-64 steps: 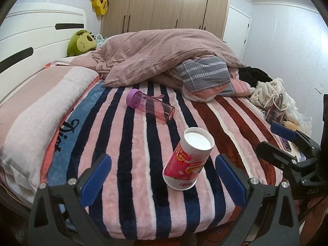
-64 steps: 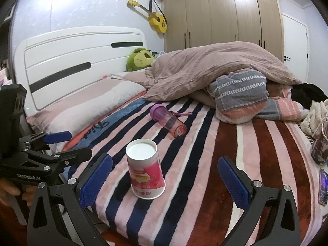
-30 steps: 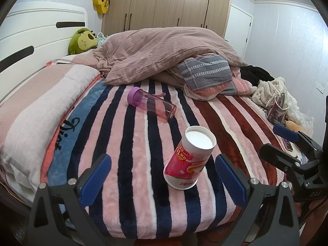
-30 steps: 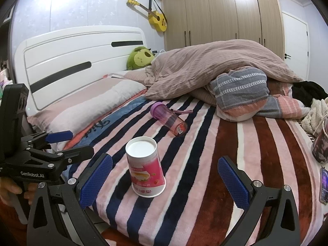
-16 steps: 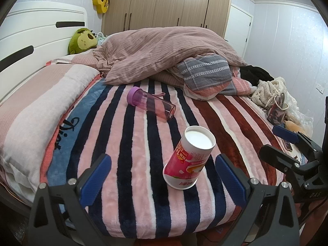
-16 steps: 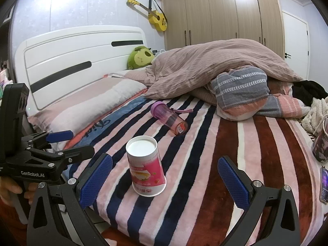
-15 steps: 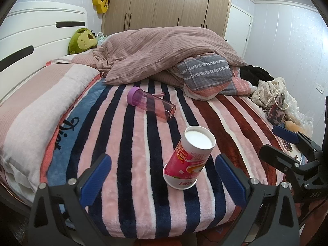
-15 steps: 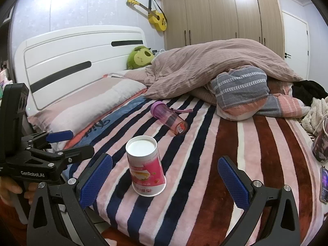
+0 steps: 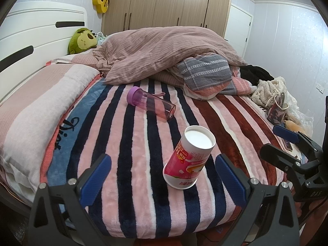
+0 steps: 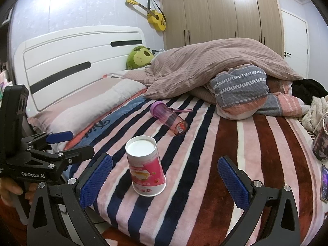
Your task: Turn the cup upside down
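Observation:
A pink and white paper cup [image 9: 188,157] stands upside down on the striped blanket [image 9: 127,143], white base up, mouth on the blanket, leaning slightly. It also shows in the right wrist view [image 10: 146,166]. My left gripper [image 9: 163,176] is open and empty, its blue pads on either side of the cup, held back from it. My right gripper [image 10: 165,178] is open and empty too, the cup between its pads but farther ahead. Each gripper shows in the other's view, the right one [image 9: 287,143] at the right edge, the left one [image 10: 53,143] at the left.
A purple lidded bottle [image 9: 150,103] lies on its side farther up the bed. A heaped duvet [image 9: 168,53] and grey pillow [image 9: 207,74] lie behind. A long pillow [image 9: 37,110] runs along the left. A phone [image 10: 324,183] and mug [image 10: 320,145] sit at the right edge.
Both views have shifted only slightly. The cup stands upside down in the same spot throughout, and both grippers stay open.

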`<state>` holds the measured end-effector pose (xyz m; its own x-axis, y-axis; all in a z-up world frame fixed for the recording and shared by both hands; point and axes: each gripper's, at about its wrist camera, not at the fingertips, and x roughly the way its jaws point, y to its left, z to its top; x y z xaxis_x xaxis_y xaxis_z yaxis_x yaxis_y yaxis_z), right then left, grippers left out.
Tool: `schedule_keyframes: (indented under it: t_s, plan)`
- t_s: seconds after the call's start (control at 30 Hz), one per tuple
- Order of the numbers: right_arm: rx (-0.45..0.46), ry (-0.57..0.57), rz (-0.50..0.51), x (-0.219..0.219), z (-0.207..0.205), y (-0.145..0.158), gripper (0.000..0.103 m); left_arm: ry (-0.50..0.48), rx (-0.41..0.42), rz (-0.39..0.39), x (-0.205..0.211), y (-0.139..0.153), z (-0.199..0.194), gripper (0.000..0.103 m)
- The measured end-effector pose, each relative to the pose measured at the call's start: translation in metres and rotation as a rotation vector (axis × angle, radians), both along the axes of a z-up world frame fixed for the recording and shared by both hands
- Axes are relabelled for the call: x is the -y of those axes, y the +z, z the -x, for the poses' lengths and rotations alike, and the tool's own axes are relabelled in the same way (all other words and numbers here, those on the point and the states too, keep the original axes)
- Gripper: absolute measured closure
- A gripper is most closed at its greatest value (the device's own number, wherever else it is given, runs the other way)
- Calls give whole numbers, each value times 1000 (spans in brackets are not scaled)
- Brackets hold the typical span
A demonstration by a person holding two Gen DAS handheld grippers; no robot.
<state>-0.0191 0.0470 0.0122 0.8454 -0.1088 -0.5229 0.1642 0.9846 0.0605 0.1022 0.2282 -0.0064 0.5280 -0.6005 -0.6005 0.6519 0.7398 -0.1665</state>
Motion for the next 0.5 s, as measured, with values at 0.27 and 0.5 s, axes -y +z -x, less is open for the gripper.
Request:
schedule_keyframes:
  t_s: [0.27, 0.5]
  plan:
    - [1, -1, -2, 0, 0, 0, 0, 2, 0, -1, 0, 0, 0, 2]
    - [-2, -1, -4, 0, 1, -1, 0, 5, -2, -11, 1, -1, 0, 2]
